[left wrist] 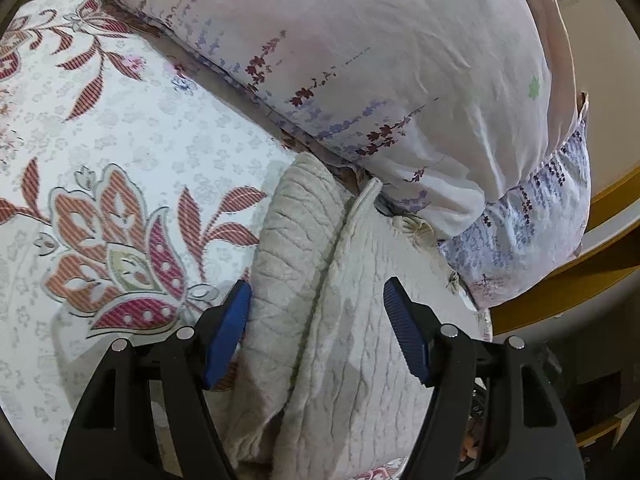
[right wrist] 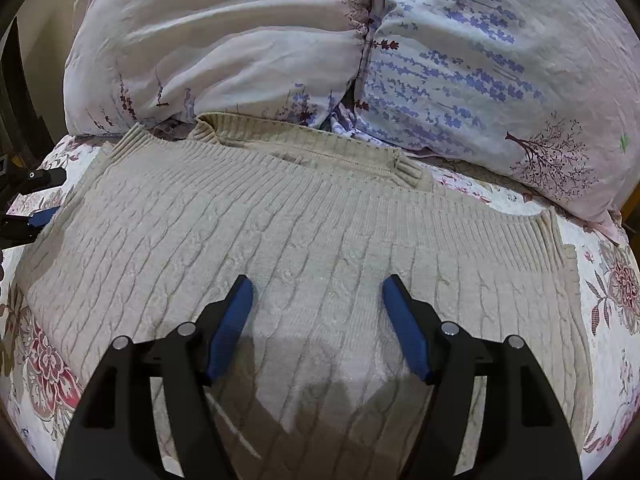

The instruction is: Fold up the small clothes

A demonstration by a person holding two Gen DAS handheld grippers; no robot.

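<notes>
A beige cable-knit sweater (right wrist: 304,232) lies spread flat on the floral bedsheet (right wrist: 608,320), its ribbed hem and collar toward the pillows. My right gripper (right wrist: 318,292) is open and empty, hovering just above the sweater's middle. In the left wrist view the sweater (left wrist: 340,320) shows as a folded edge with two layers. My left gripper (left wrist: 316,296) is open, its blue pads on either side of that edge, holding nothing. The left gripper also shows at the left edge of the right wrist view (right wrist: 38,204).
Two large lavender-print pillows (right wrist: 472,68) (left wrist: 380,68) lie right behind the sweater. A wooden bed frame (left wrist: 592,256) runs along the right of the left wrist view. The white floral sheet (left wrist: 100,152) stretches out to the left of the sweater.
</notes>
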